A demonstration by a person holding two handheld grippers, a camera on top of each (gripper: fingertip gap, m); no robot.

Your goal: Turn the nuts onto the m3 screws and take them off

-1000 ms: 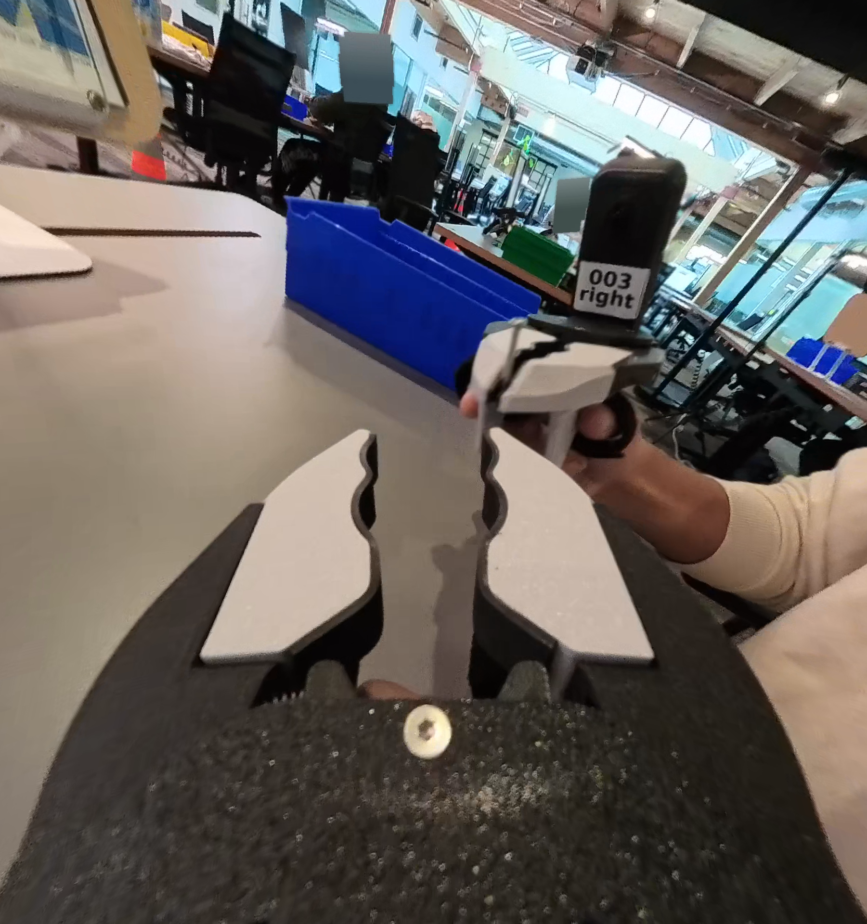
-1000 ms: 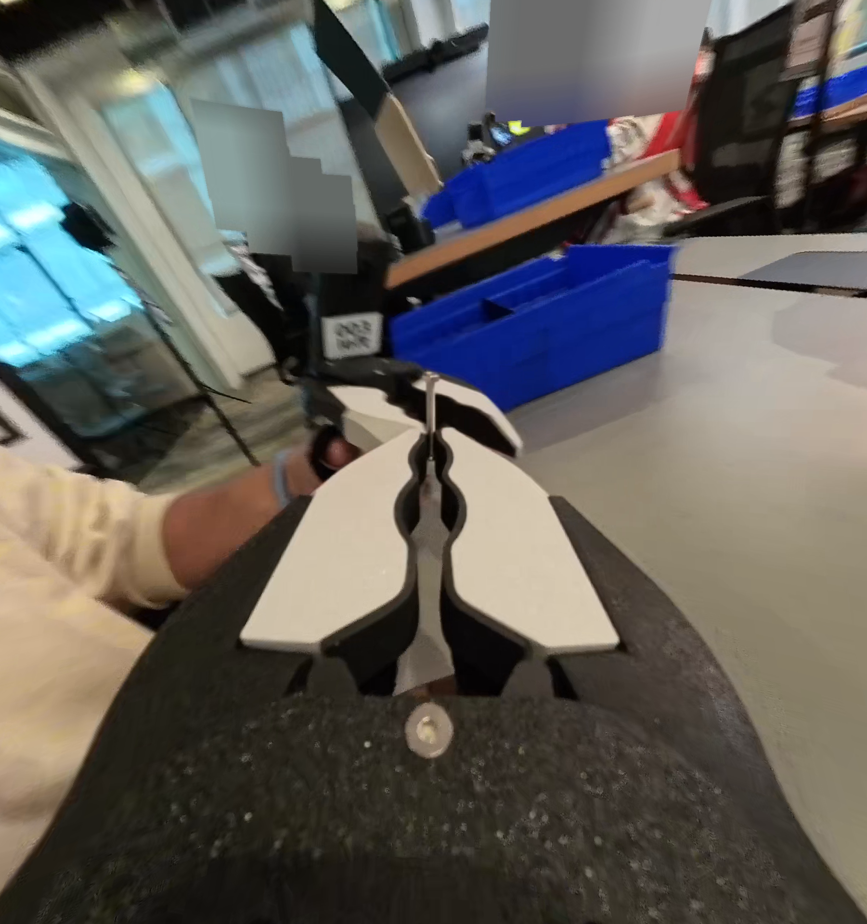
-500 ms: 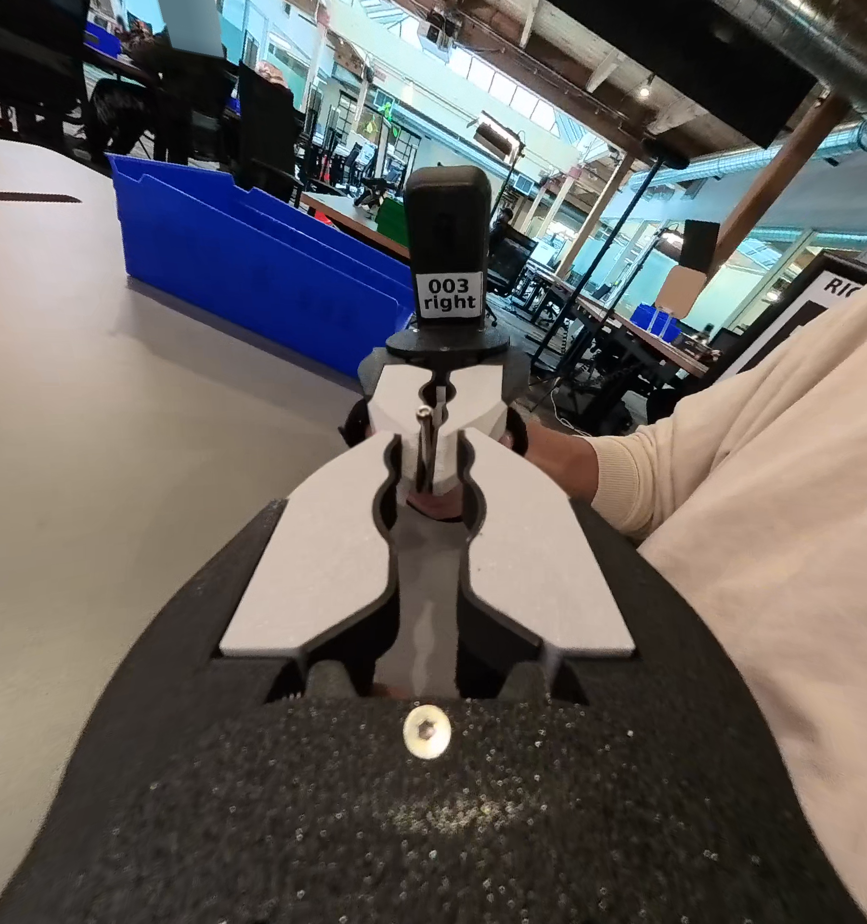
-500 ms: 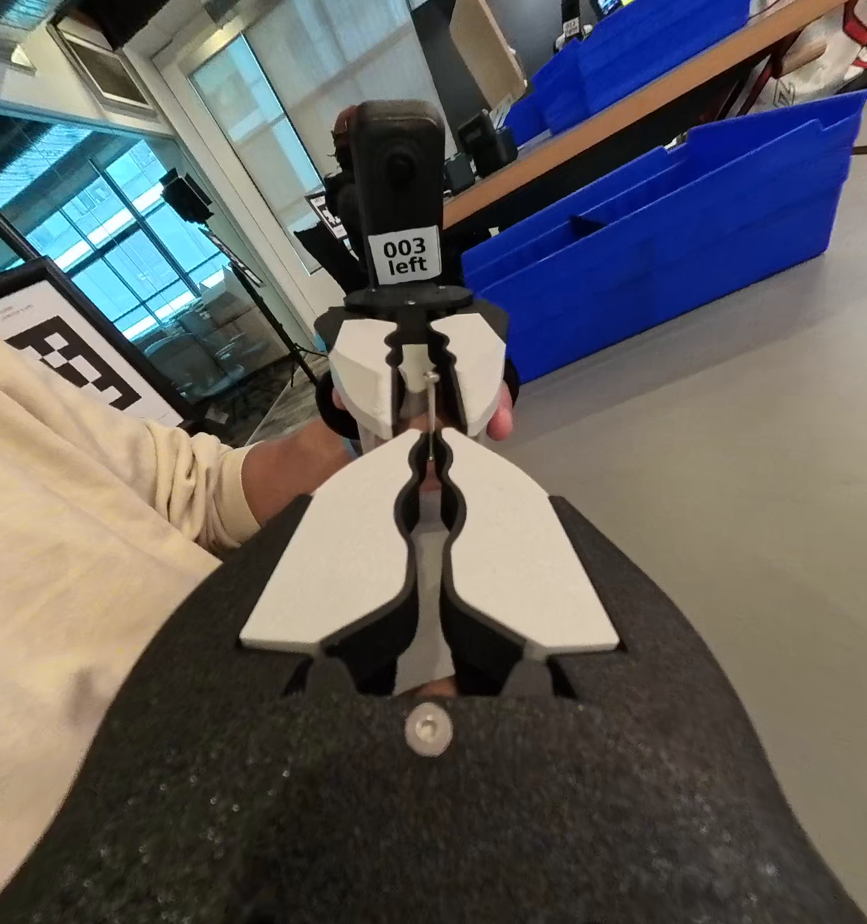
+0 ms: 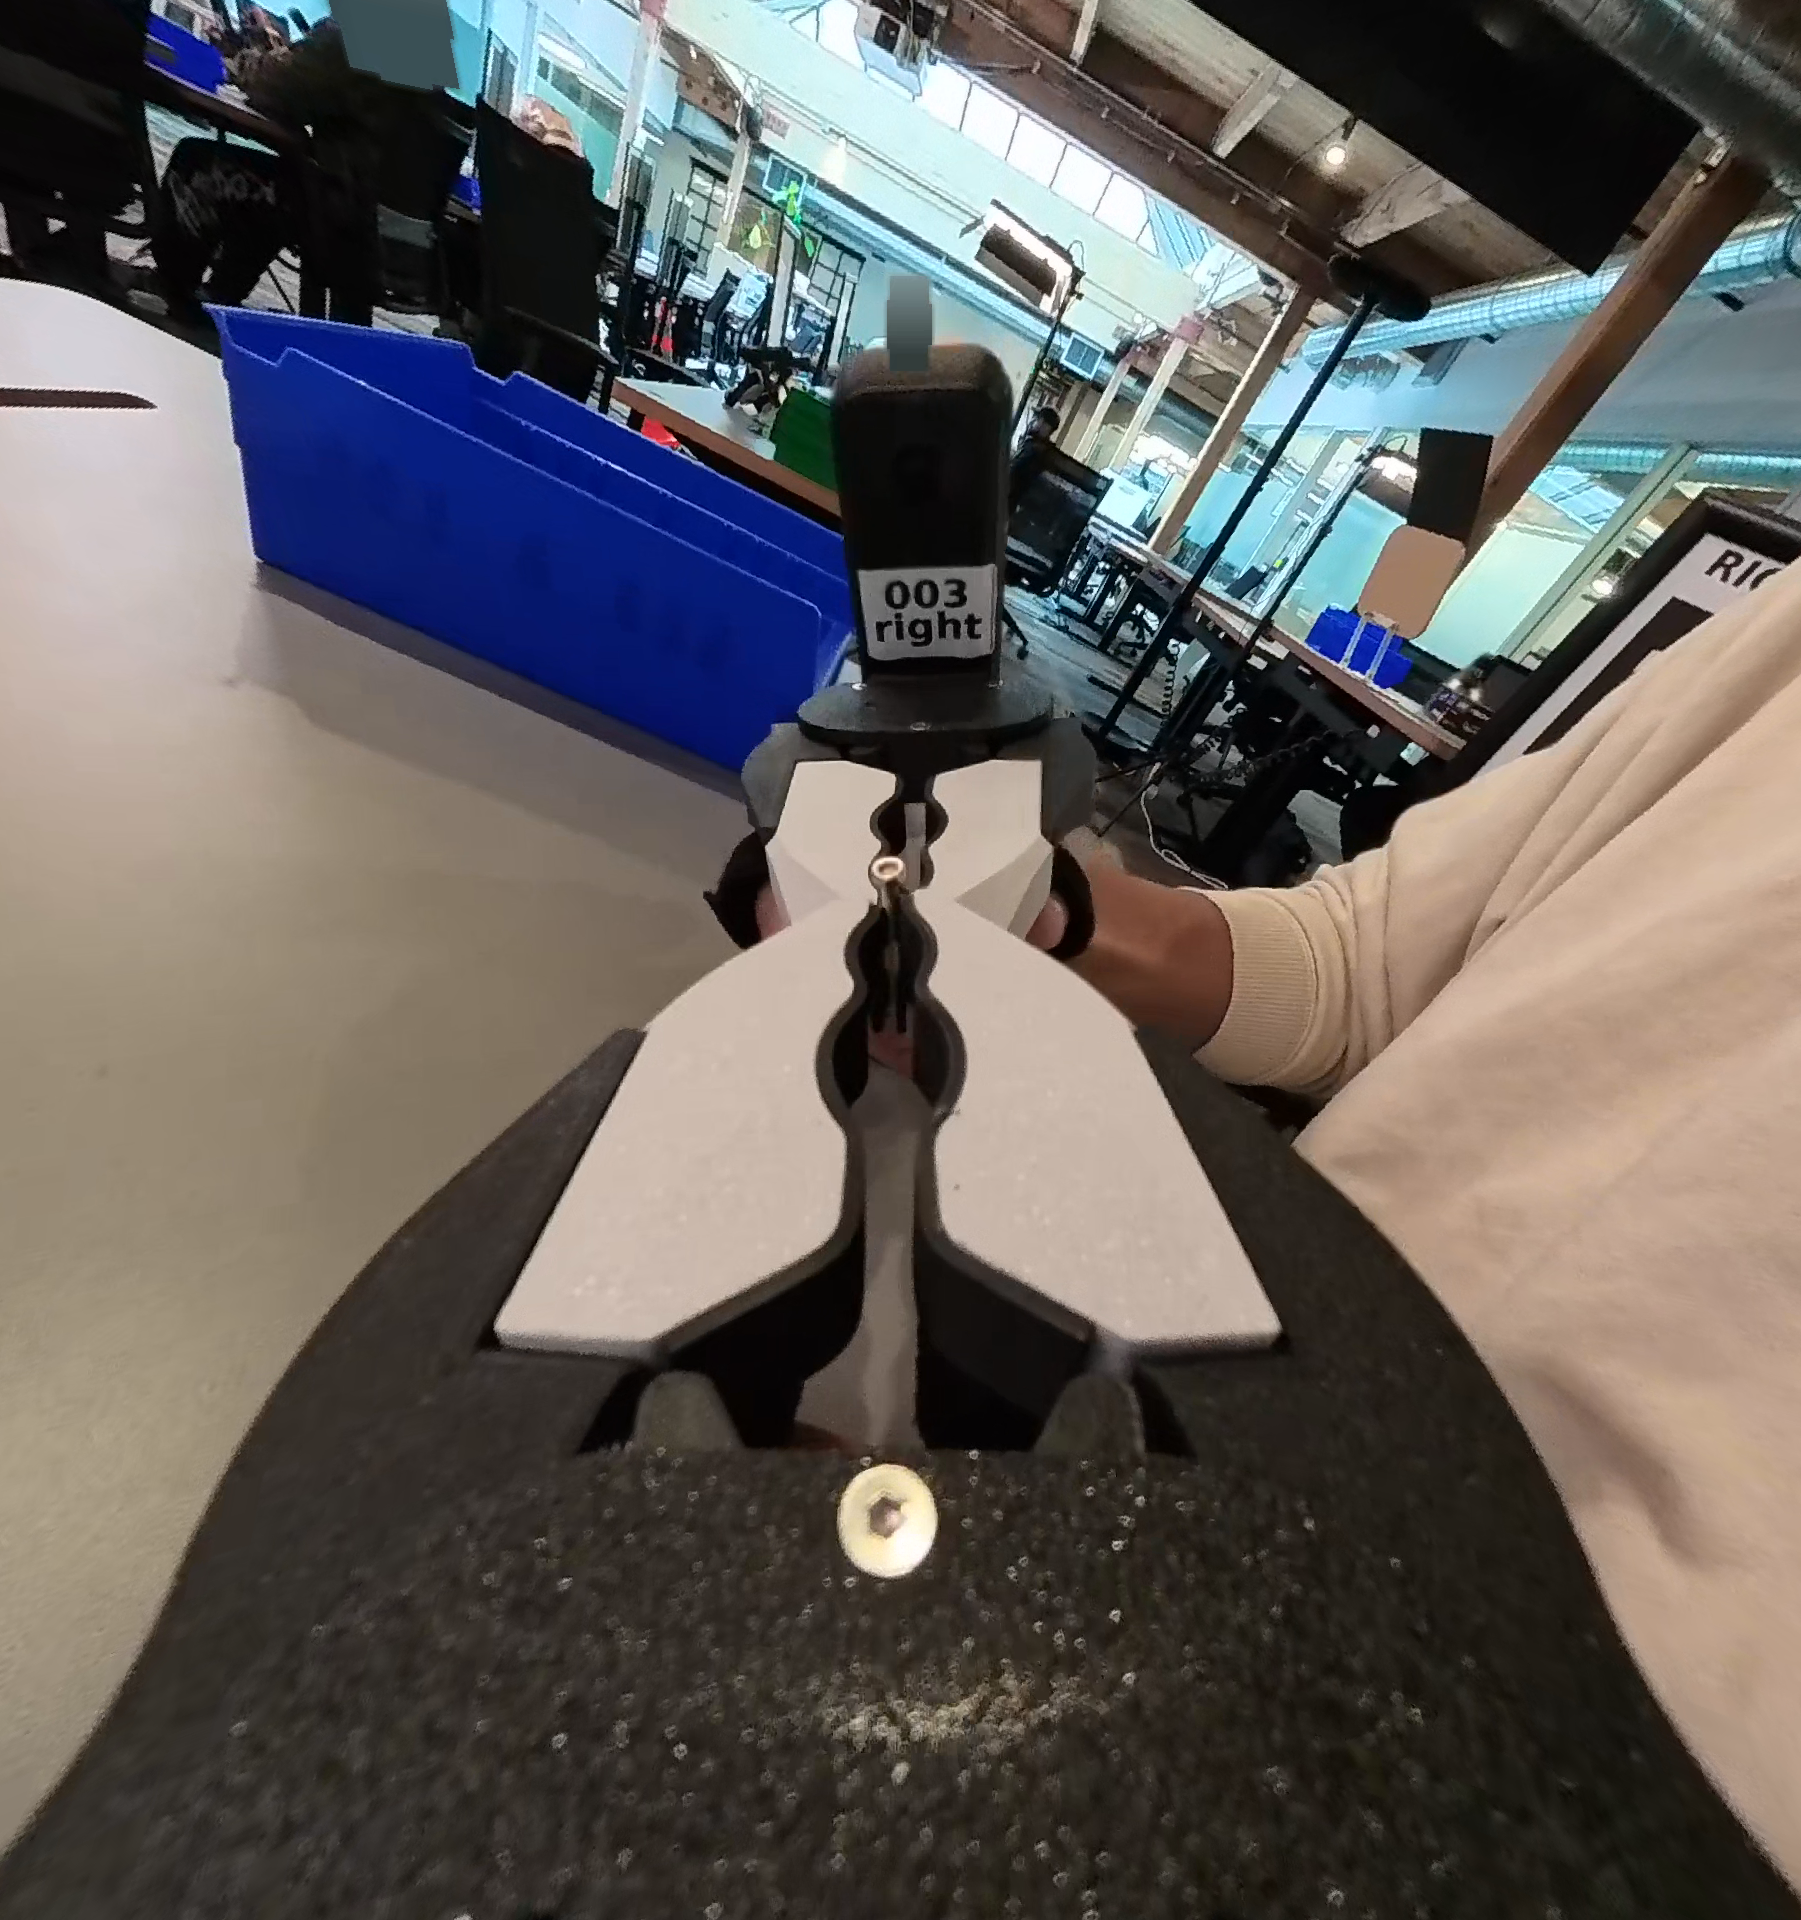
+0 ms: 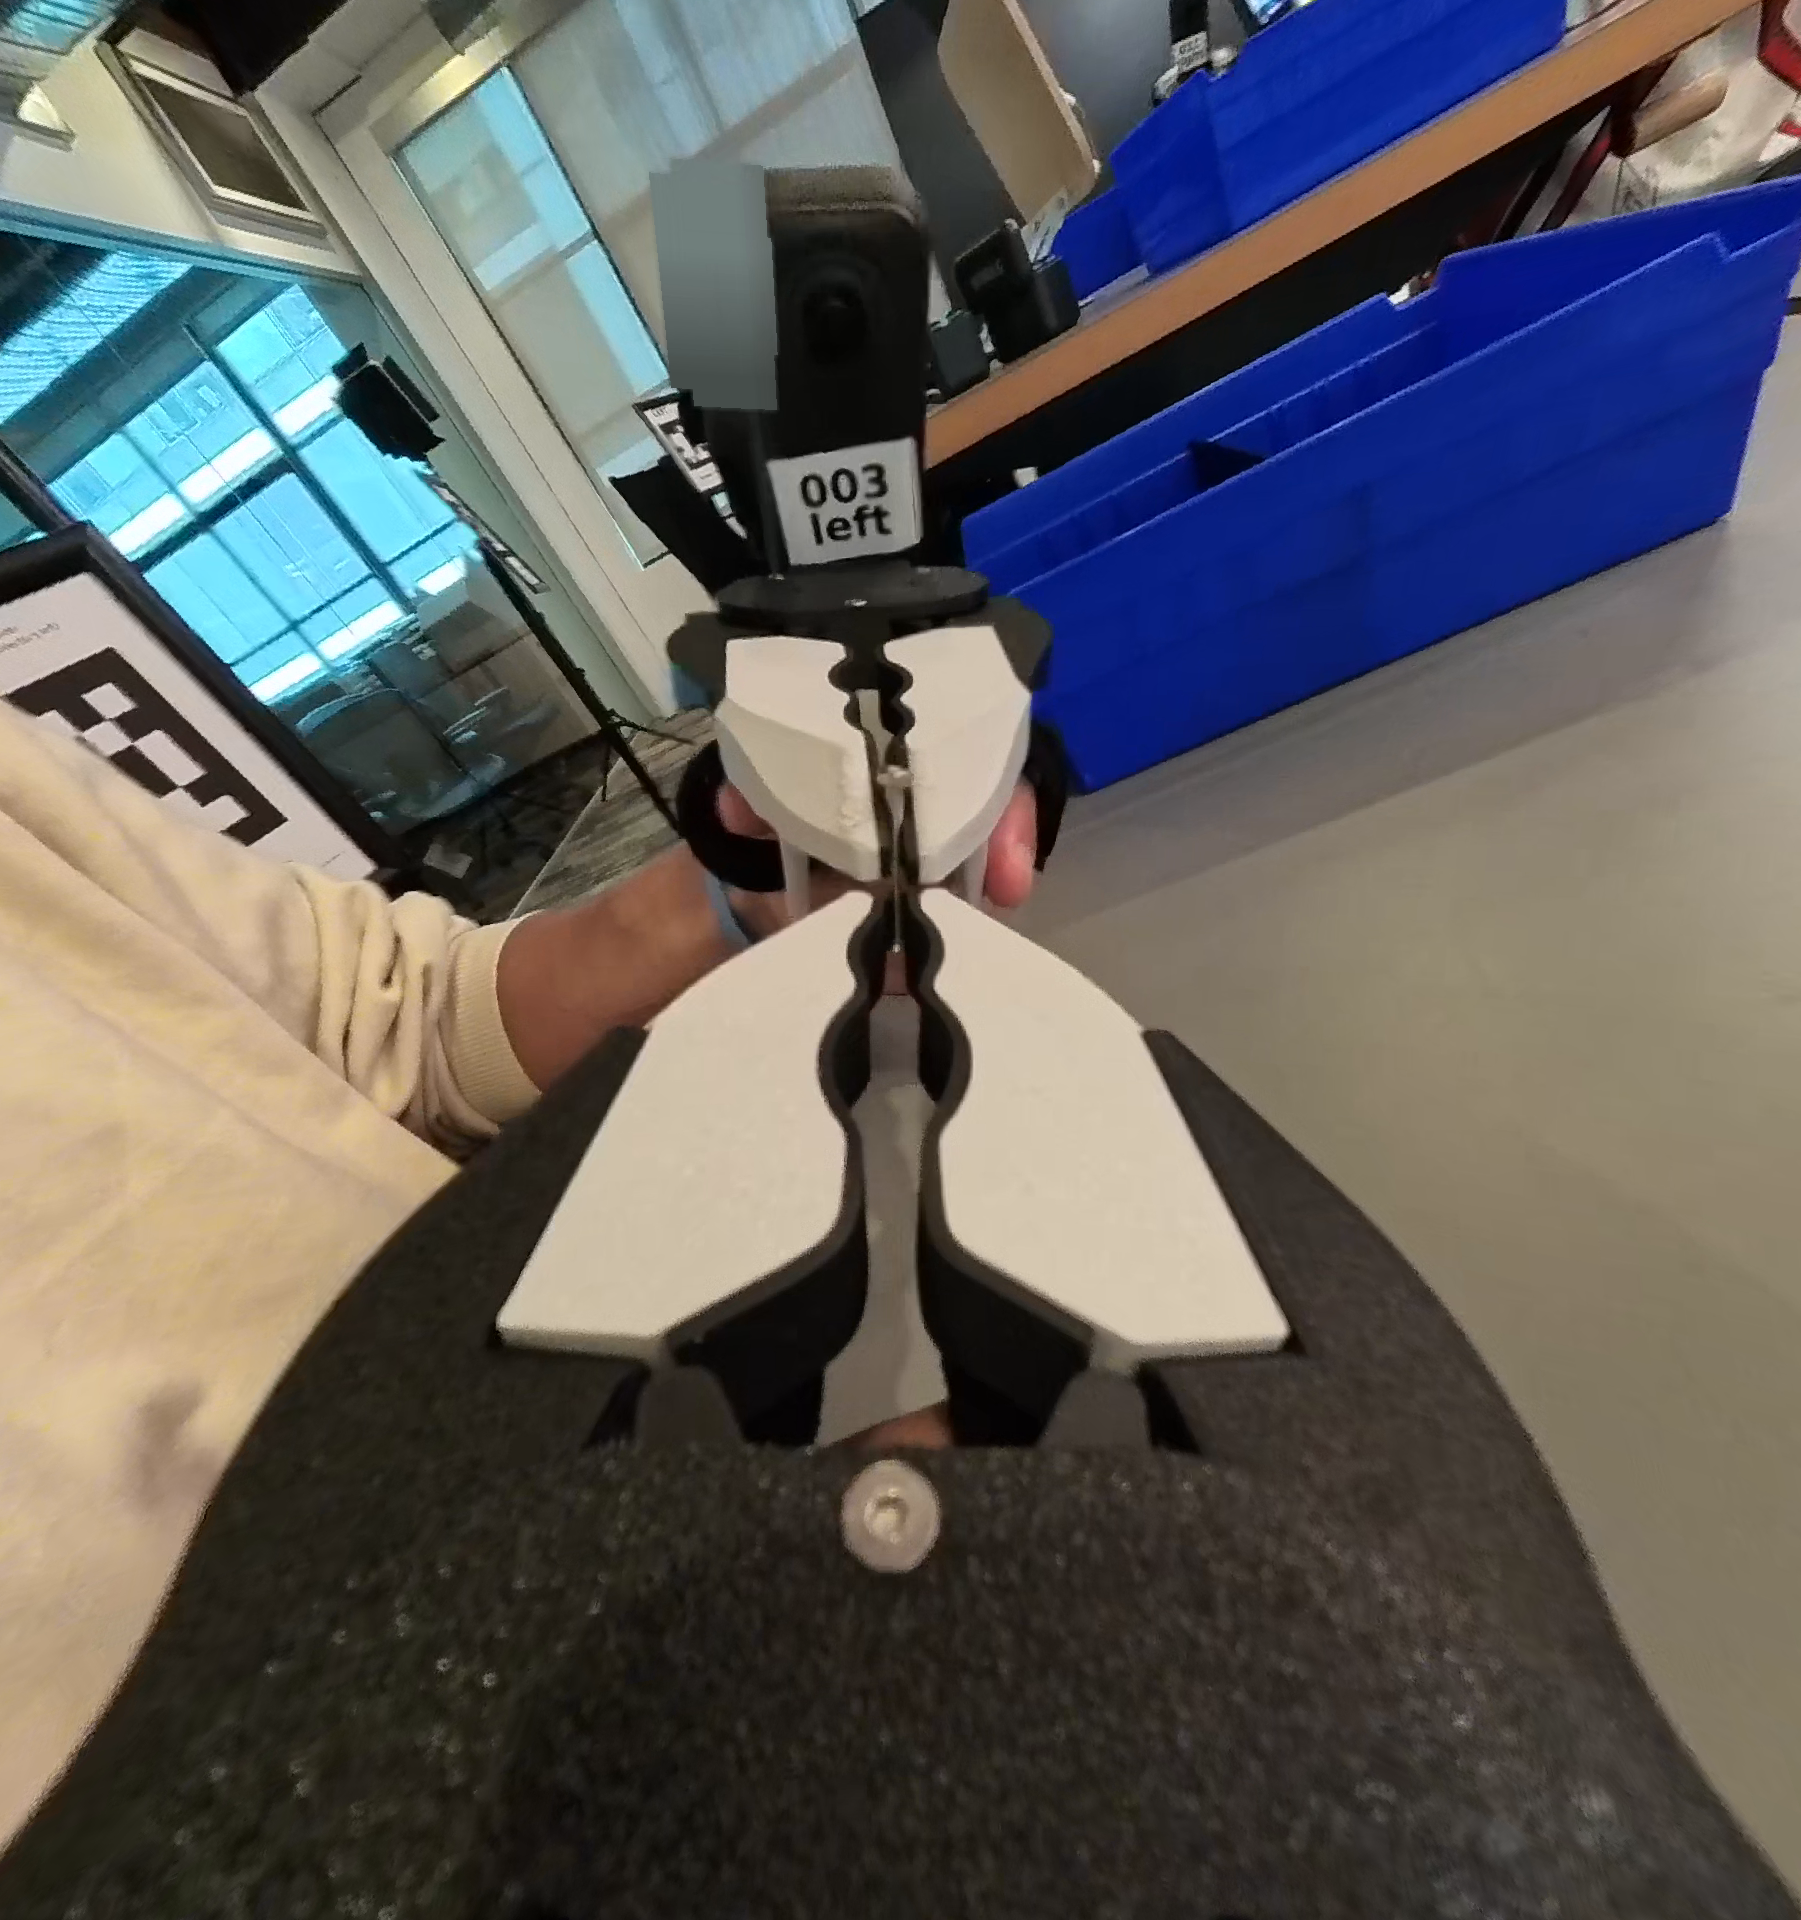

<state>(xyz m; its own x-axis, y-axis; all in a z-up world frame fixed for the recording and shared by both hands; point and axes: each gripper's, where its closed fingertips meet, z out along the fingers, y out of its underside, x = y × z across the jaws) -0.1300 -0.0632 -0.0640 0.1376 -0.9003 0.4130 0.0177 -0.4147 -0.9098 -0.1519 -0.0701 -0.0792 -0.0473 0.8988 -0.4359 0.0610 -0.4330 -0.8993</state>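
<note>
The two grippers face each other tip to tip above the grey table (image 5: 252,935), held up off its surface. The right gripper (image 6: 891,909) is closed narrow, and its tips pinch a thin screw (image 6: 888,831) that runs forward toward the other tool. A small bright collar (image 6: 891,774) sits on the shaft, right at the left tool's fingers; it is too small to tell screw head from nut.

The left gripper (image 5: 891,914) is also drawn nearly closed. In its own view the screw's end shows as a small ring just past its tips. Whether its fingers actually clamp anything cannot be told.

Each tool carries a black camera with a white label (image 5: 927,613) printed in black. A hand grips each handle, with a cream sleeve (image 5: 1498,935) behind it.

A blue bin (image 6: 1395,499) with dividers stands on the table well behind the tools. In the right wrist view a sign (image 6: 127,727) with a black-and-white block pattern and small print stands at the left, by the windows.
</note>
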